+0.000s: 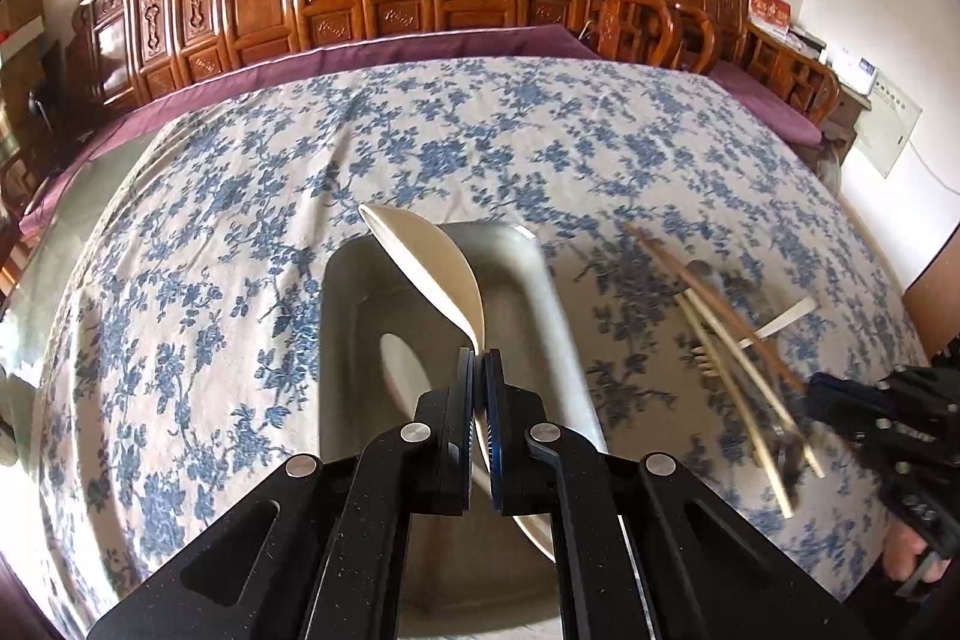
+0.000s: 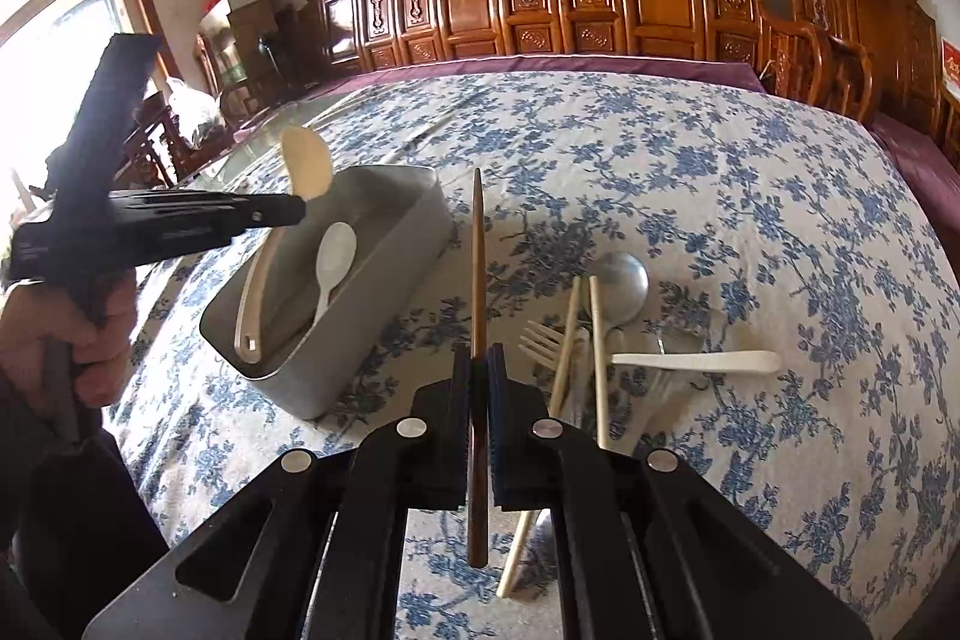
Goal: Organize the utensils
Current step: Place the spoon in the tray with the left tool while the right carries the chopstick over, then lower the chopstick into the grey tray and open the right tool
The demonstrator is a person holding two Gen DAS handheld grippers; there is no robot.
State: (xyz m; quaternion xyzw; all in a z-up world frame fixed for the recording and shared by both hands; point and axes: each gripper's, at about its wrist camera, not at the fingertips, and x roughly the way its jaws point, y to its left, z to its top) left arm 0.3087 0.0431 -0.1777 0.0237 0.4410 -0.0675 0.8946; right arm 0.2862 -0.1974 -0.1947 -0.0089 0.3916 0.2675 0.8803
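Glossy cream spoon [image 1: 432,262], matt grey bin [image 2: 372,292] — dull metal ladle [image 2: 621,283], printed cotton cloth [image 2: 720,196].

The left gripper [image 1: 480,358] clamped a cream spoon [image 1: 432,262] above the grey tray [image 1: 540,280]. At three o'clock, loose chopsticks [image 1: 738,370] lay on the floral cloth [image 1: 240,220], beside the right gripper [image 1: 816,385].

The left gripper [image 1: 482,358] is held tilted downward, its jaws closed on a cream spoon [image 1: 432,268]. The right gripper [image 2: 478,358] is likewise angled down, jaws clamped on a brown chopstick [image 2: 477,280]. Each gripper is grasped by a hand [image 2: 72,334].
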